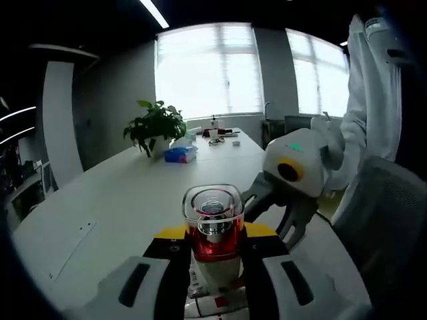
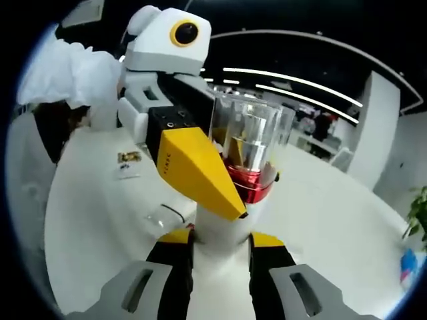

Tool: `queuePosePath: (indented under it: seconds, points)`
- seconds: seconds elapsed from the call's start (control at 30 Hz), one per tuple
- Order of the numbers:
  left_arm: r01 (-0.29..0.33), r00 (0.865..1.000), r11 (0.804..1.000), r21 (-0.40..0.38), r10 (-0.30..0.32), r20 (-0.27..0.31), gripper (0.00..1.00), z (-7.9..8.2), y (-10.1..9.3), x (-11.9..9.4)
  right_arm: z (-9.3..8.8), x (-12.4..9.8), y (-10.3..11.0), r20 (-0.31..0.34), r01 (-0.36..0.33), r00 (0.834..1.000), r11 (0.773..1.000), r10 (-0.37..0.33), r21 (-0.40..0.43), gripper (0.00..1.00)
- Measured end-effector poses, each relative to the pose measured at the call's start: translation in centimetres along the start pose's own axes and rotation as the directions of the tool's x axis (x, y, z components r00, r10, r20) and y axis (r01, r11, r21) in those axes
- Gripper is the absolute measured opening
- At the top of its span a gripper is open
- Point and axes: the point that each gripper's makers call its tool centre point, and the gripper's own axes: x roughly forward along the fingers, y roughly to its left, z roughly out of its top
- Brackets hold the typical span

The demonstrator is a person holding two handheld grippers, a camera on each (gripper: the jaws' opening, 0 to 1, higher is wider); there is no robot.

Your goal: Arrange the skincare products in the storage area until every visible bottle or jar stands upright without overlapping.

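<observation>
One skincare bottle (image 1: 213, 233), clear-capped with a red collar, is clamped upright above the white table (image 1: 100, 200) between left gripper (image 1: 212, 257) and right gripper (image 2: 217, 257); placement remains.

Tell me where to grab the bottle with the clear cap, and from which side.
Probably the white body of the bottle, below the red collar, coming side-on with the jaws across its width. The clear cap is glossy and might pull off. The left gripper already flanks the collar.
</observation>
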Motion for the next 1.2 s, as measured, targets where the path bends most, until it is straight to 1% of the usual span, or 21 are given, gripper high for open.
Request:
queuePosePath:
  seconds: [0.2, 0.27, 0.33, 0.4, 0.43, 0.57, 0.7, 0.83, 0.9, 1.13, 1.2]
  points:
    - [-0.002, 1.000, 1.000, 0.002, 0.002, 0.006, 0.24, 0.3, -0.4, 0.2, 0.0, -0.1, -0.1, 0.009, 0.008, 1.000, 1.000, -0.008, -0.002, 0.25]
    - [-0.008, 1.000, 1.000, 0.010, 0.008, 0.007, 0.24, 0.5, -0.6, 0.5, 0.1, -0.2, -0.2, 0.009, 0.015, 1.000, 1.000, -0.015, -0.024, 0.25]
    - [-0.010, 1.000, 1.000, 0.014, 0.010, 0.005, 0.25, 0.4, -0.4, 0.5, 0.1, -0.2, -0.3, 0.007, 0.018, 1.000, 1.000, -0.018, -0.016, 0.25]
    - [-0.005, 1.000, 1.000, 0.014, 0.005, 0.006, 0.24, 0.4, -0.4, 0.4, -0.1, -0.2, -0.2, 0.002, 0.016, 1.000, 1.000, -0.016, 0.026, 0.24]
    - [-0.002, 1.000, 1.000, 0.014, 0.002, 0.007, 0.24, 0.4, -0.4, 0.4, -0.1, -0.2, -0.2, 0.000, 0.019, 1.000, 0.999, -0.019, 0.029, 0.24]
    - [0.013, 1.000, 1.000, 0.014, -0.013, 0.013, 0.24, 0.3, -0.4, 0.3, 0.1, -0.3, 0.0, -0.012, 0.047, 0.999, 0.999, -0.047, 0.011, 0.24]
    - [0.032, 0.999, 0.999, 0.008, -0.033, 0.024, 0.24, 0.4, -0.4, 0.3, 0.1, -0.2, -0.1, -0.021, 0.072, 0.997, 0.997, -0.071, 0.026, 0.24]
    - [0.044, 0.999, 0.999, -0.006, -0.044, 0.030, 0.25, 0.4, -0.5, 0.4, 0.1, -0.4, -0.1, -0.023, 0.076, 0.997, 0.997, -0.075, 0.026, 0.24]
    - [0.037, 0.999, 0.999, 0.001, -0.037, 0.026, 0.26, 0.4, -0.3, 0.4, 0.2, -0.4, -0.1, -0.022, 0.073, 0.997, 0.997, -0.073, 0.018, 0.24]
    - [0.015, 1.000, 1.000, -0.011, -0.015, 0.019, 0.32, 0.2, 0.3, 0.2, 0.2, -0.5, 0.0, -0.020, 0.069, 0.997, 0.998, -0.069, 0.011, 0.25]
    - [0.009, 1.000, 1.000, -0.002, -0.009, 0.012, 0.33, 0.1, 0.4, 0.0, 0.4, -0.7, 0.0, -0.009, 0.069, 0.998, 0.998, -0.069, 0.010, 0.25]
